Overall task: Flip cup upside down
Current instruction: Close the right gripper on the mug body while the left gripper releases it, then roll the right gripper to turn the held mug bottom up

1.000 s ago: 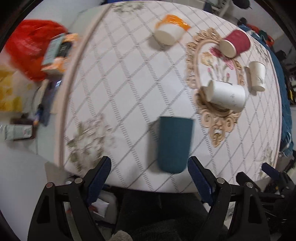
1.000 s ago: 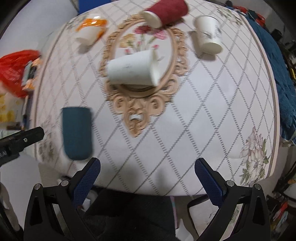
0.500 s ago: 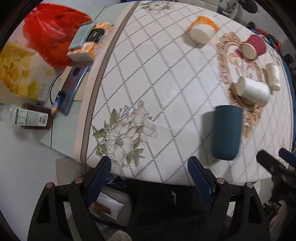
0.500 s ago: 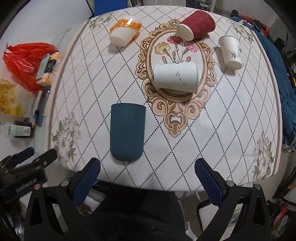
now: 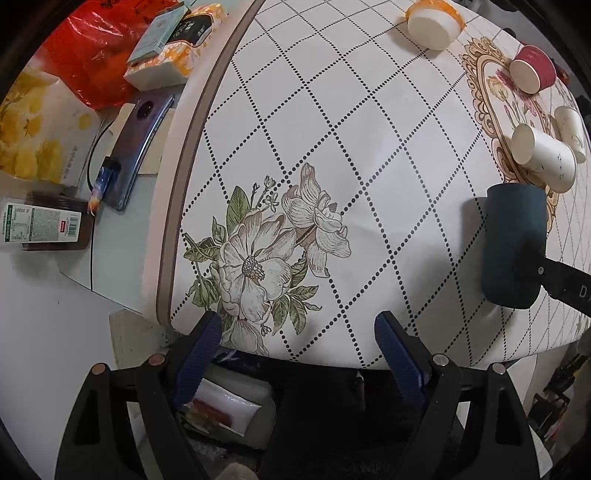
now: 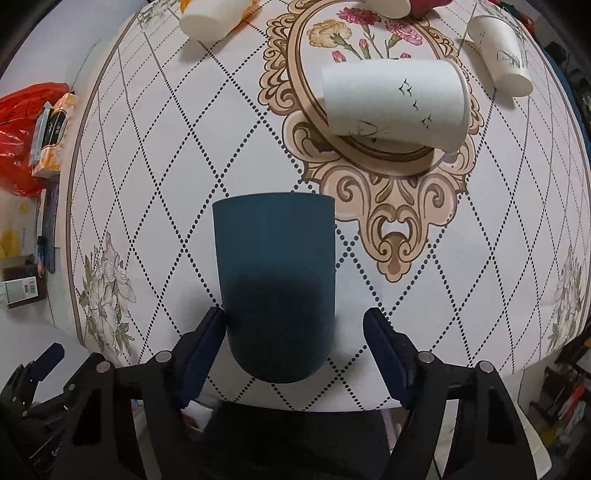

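A dark teal cup [image 6: 275,288] stands on the patterned tablecloth near the table's front edge. My right gripper [image 6: 293,332] is open, its jaws on either side of the cup's near end, the left finger close to the cup wall. The cup also shows at the right of the left wrist view [image 5: 513,247], with the right gripper's body against it. My left gripper [image 5: 297,338] is open and empty at the front edge, over a printed flower, well left of the cup.
A white paper cup [image 6: 395,105] lies on its side on a coaster behind the teal cup. Another white cup [image 6: 498,55], a red cup [image 5: 532,70] and an orange-banded cup [image 5: 434,22] stand farther back. A phone [image 5: 136,147], boxes and a red bag [image 5: 92,55] lie off the table's left edge.
My right gripper has moved forward and down so the teal cup now sits between its jaws. My left gripper has swung further left, away from the cup.
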Motion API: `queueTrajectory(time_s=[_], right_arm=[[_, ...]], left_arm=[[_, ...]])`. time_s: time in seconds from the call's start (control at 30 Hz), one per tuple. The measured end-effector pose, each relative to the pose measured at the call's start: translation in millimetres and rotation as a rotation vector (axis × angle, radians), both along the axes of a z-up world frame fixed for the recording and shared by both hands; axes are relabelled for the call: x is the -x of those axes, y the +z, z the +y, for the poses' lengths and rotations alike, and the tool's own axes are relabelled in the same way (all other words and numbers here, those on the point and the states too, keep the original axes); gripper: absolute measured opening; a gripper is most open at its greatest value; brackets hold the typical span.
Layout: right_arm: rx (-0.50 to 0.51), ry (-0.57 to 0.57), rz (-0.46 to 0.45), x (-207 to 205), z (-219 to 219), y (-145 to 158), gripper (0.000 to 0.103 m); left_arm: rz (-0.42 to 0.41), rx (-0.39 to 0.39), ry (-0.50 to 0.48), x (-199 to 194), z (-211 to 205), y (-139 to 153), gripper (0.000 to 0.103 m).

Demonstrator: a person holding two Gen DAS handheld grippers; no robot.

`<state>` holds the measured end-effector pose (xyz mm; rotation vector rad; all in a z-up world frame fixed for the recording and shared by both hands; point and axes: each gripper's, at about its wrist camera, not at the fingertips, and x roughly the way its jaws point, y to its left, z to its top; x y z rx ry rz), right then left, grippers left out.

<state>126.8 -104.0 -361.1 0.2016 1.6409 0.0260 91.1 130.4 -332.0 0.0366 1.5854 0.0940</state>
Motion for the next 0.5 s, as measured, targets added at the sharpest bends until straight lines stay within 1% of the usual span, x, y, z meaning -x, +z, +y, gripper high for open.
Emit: queueTrajectory(time_s=[0.13, 0.37, 0.5], right_arm=[[0.005, -0.003, -0.001, 1.8, 3.4, 0.7, 0.076], [0.019, -0.012, -0.003, 2.5, 5.8, 0.6, 0.076], [-0.004, -0.026, -0.013, 2.6, 1.4, 8.9, 0.076]], left_arm=[[-0.007, 0.006, -0.002, -1.4, 1.4, 0.9, 0.084], [-0.018, 0.003, -0.013, -3.6, 6.2, 3.4, 0.084], [-0.036, 0.006, -0.010, -5.3, 9.7, 9.5, 0.084]])
